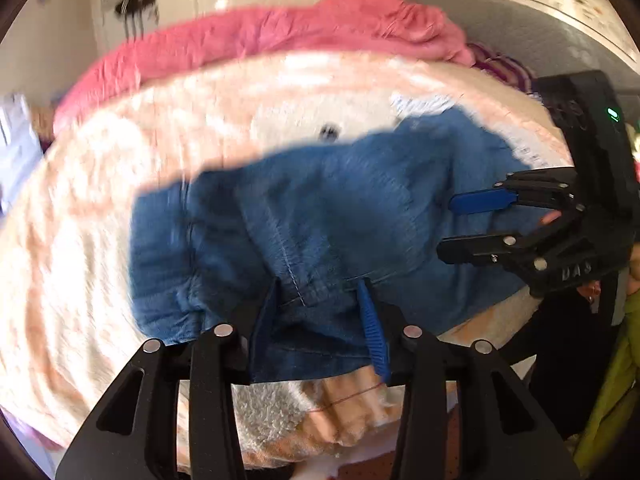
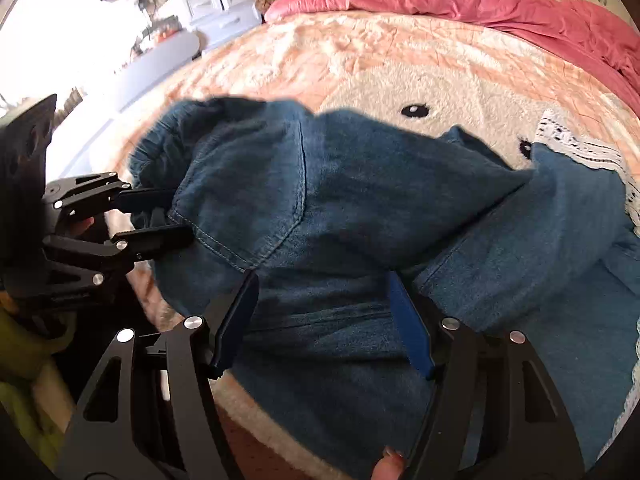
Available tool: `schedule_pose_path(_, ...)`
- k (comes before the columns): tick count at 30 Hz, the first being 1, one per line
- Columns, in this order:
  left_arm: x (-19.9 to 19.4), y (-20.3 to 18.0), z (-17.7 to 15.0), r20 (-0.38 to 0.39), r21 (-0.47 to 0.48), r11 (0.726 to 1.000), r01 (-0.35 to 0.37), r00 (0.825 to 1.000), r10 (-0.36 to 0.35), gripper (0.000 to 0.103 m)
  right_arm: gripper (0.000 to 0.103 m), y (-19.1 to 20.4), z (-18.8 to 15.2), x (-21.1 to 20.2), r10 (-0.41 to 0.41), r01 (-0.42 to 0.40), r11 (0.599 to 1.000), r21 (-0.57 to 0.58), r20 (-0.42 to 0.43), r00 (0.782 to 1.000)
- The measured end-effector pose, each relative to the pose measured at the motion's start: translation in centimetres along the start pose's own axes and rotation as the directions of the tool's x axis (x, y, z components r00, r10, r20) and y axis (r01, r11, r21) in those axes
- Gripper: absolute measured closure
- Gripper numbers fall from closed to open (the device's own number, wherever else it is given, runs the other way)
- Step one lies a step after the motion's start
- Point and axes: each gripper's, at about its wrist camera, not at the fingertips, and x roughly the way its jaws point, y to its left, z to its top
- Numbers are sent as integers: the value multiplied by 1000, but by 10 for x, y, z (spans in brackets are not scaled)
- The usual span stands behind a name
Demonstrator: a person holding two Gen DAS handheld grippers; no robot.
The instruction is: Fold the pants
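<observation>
We see the pants (image 2: 360,208) lying crosswise on the blanket (image 2: 360,52) (lace hems rightward), our left gripper (image 1: 320,300) and right gripper (image 2: 320,300) half-open around bunched denim

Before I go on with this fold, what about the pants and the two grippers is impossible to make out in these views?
- Left wrist view: motion blur smears the pants and blanket, so seams are unclear.
- Left gripper: denim fills the gap between its fingers; whether it pinches is unclear.
- Right gripper: fingers spread over denim; fabric beneath them is hidden.
- Right wrist view: the lace-trimmed leg is cut off by the edge.
</observation>
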Motion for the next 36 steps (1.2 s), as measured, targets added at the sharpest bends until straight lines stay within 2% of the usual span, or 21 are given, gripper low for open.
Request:
schedule_pose_path(2, -13, -9, 7, 38, 35, 999, -1, 999, 0, 46, 42, -11, 3, -21, -1, -1, 999, 37, 63, 998)
schedule_pose_path(4, -21, -17, 15, 56, 46, 999, 25, 998, -28, 45, 37, -28, 5, -45, -26, 14, 995, 101, 121, 992)
schedule_pose_path(6, -21, -23, 22, 48, 33, 998, 59, 997, -61, 42, 36, -46, 6, -62, -69, 43, 985, 168, 155, 985)
schedule_pose_path(7, -21, -26, 27, 45, 27, 995, 98, 994, -99, 42, 35, -54, 5, -69, -91, 58, 980, 191, 167, 982)
schedule_pose_path(9, -17, -33, 34, 31, 0, 980, 197, 980, -196, 42, 33, -68, 5, -75, -130, 89, 970, 226, 172, 977)
schedule_pose_path(13, -13, -55, 44, 29, 29, 975, 219, 975, -219, 42, 30, -94, 2, -82, -170, 117, 951, 285, 170, 971)
schedule_pose_path(15, -8, -68, 50, 17, 45, 965, 259, 965, -260, 42, 30, -101, 6, -83, -179, 125, 950, 286, 170, 969)
schedule_pose_path(18, 23, -82, 56, -43, 43, 944, 328, 944, -326, 42, 26, -105, 29, -74, -211, 171, 953, 251, 144, 967)
schedule_pose_path(20, 48, -87, 61, -105, 21, 947, 321, 942, -318, 44, 26, -105, 41, -70, -231, 197, 952, 232, 128, 965)
schedule_pose_path(22, 70, -90, 68, -133, 11, 939, 343, 931, -339, 45, 26, -107, 61, -58, -261, 236, 951, 200, 108, 959)
schedule_pose_path(25, 98, -90, 77, -169, -15, 944, 329, 930, -327, 54, 26, -108, 81, -37, -278, 266, 954, 140, 74, 958)
schedule_pose_path(29, 108, -85, 76, -140, -99, 933, 346, 923, -357, 56, 26, -127, 100, -1, -298, 296, 944, 143, -11, 955)
schedule_pose_path(32, 102, -94, 74, -123, -61, 927, 371, 918, -376, 59, 26, -140, 110, 23, -342, 349, 927, 135, -70, 937)
schedule_pose_path(34, 100, -98, 71, -113, -56, 917, 394, 910, -398, 66, 26, -146, 115, 34, -355, 365, 920, 142, -91, 930)
schedule_pose_path(36, 100, -99, 69, -104, -70, 902, 426, 896, -431, 67, 26, -156, 119, 48, -385, 404, 899, 170, -133, 913)
